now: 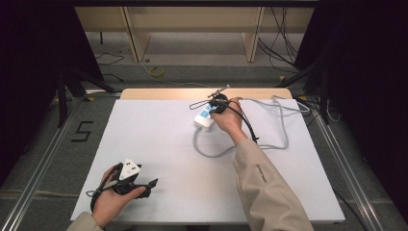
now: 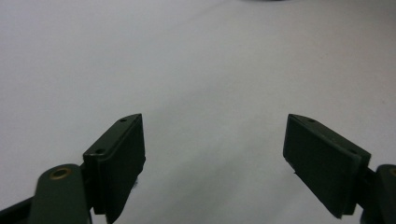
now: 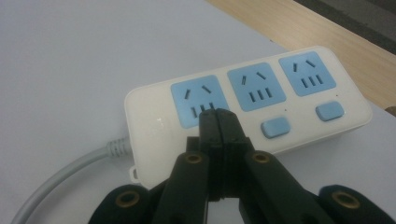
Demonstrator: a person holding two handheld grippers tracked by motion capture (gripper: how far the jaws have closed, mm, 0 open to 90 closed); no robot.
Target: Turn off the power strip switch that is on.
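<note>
The tabletop [image 1: 159,144] is covered in plain, unpatterned white, with a pale wood strip [image 1: 163,93] showing along its far edge. The power strip [image 3: 243,102] has a white body, three light blue socket faces with dark slots, and light blue switch buttons [image 3: 275,128]; its cable [image 1: 284,130] is light grey. Both grippers are black: the right gripper [image 3: 219,116] has brass-coloured rivets, and the left gripper [image 1: 155,183] carries a light grey three-cornered plate [image 1: 129,169]. The sleeve [image 1: 269,187] is beige. A black figure 5 [image 1: 82,131] marks the grey floor [image 1: 48,159].
</note>
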